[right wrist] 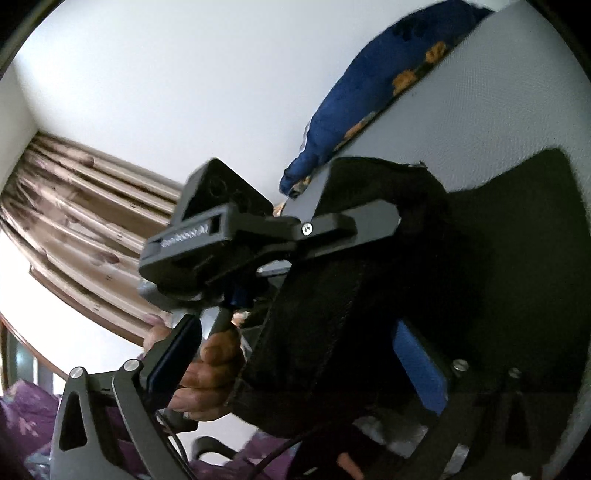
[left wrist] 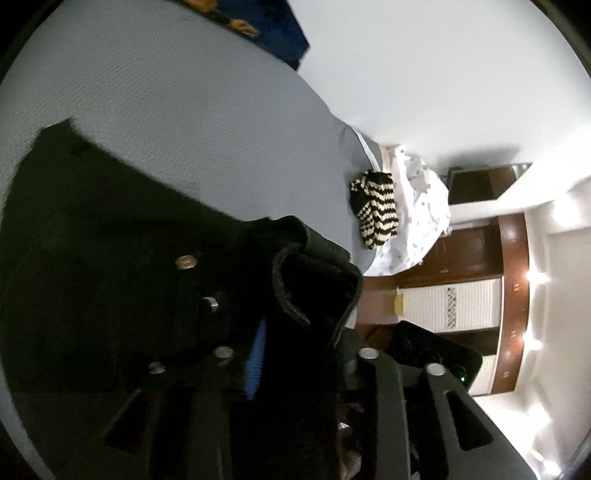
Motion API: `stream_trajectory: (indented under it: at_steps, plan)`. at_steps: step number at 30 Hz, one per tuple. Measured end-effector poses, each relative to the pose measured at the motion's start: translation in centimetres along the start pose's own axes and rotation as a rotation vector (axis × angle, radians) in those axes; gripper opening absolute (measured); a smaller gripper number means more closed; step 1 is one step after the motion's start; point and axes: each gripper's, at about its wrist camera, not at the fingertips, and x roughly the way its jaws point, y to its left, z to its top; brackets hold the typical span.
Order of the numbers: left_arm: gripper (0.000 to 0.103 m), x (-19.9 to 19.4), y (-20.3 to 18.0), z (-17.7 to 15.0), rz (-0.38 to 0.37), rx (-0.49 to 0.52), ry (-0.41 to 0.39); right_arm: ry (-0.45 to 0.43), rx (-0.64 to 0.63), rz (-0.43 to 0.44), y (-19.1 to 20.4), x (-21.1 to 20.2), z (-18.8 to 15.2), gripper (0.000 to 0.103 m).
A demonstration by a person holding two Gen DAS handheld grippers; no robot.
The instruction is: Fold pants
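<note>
Black pants [left wrist: 110,240] lie spread on the grey bed sheet [left wrist: 184,110]. A thick fold of their waistband stands up between the fingers of my left gripper [left wrist: 299,343], beside its blue pad, and the jaws are shut on it. From the right wrist view, the left gripper [right wrist: 391,218] reaches in from the left, held by a hand [right wrist: 207,365], with the pants [right wrist: 498,240] bunched at its tip. My right gripper [right wrist: 295,332] stands wide open. Black fabric hangs between its fingers, close to the right blue pad [right wrist: 417,365], and is not pinched.
A blue pillow with orange print [left wrist: 258,22] [right wrist: 351,103] lies along the wall at the bed's far side. A black-and-cream striped garment [left wrist: 375,210] and a white spotted cloth [left wrist: 417,214] sit at the bed's end. A brown curtain [right wrist: 85,206] hangs behind, and purple bedding [right wrist: 22,413] lies below.
</note>
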Motion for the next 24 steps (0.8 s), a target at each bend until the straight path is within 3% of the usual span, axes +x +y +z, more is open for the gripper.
stream_trajectory:
  at_steps: [3, 7, 11, 13, 16, 19, 20, 21, 23, 24]
  plan:
    - [0.041, 2.6, -0.7, 0.9, -0.013, 0.039, 0.001, -0.033, 0.067, 0.03, -2.7, -1.5, 0.6, 0.097]
    - [0.044, 6.2, 0.0, 1.8, -0.024, 0.012, 0.056, -0.031, 0.185, 0.046, -6.8, -2.6, 0.9, 0.097]
    - [0.049, 6.9, -1.6, 1.5, 0.036, 0.127, 0.047, -0.067, 0.249, 0.028, -9.4, -4.5, 0.1, 0.095]
    - [0.052, 5.2, -2.5, 1.3, 0.048, 0.197, -0.018, -0.078, 0.252, 0.024, -9.5, -5.0, 0.1, 0.095]
    - [0.066, 2.0, -2.8, 0.8, 0.164, 0.269, -0.134, -0.061, 0.206, -0.045, -8.8, -5.3, 0.2, 0.095]
    - [0.067, -1.6, -1.5, 0.3, 0.24, 0.287, -0.229, -0.026, 0.133, -0.144, -7.7, -5.0, 0.0, 0.092]
    - [0.068, -2.7, -0.9, 0.0, 0.275, 0.288, -0.259, -0.012, 0.114, -0.169, -7.4, -4.8, -0.1, 0.08]
    - [0.068, -3.8, 0.0, -0.3, 0.316, 0.286, -0.285, 0.012, 0.103, -0.194, -7.4, -4.4, -0.3, 0.058]
    - [0.069, -5.4, 2.3, -1.0, 0.373, 0.264, -0.307, 0.05, 0.102, -0.25, -7.8, -3.8, -0.6, 0.033]
    - [0.069, -5.9, 3.6, -1.4, 0.394, 0.24, -0.309, 0.049, 0.11, -0.27, -8.0, -3.8, -0.6, 0.026]
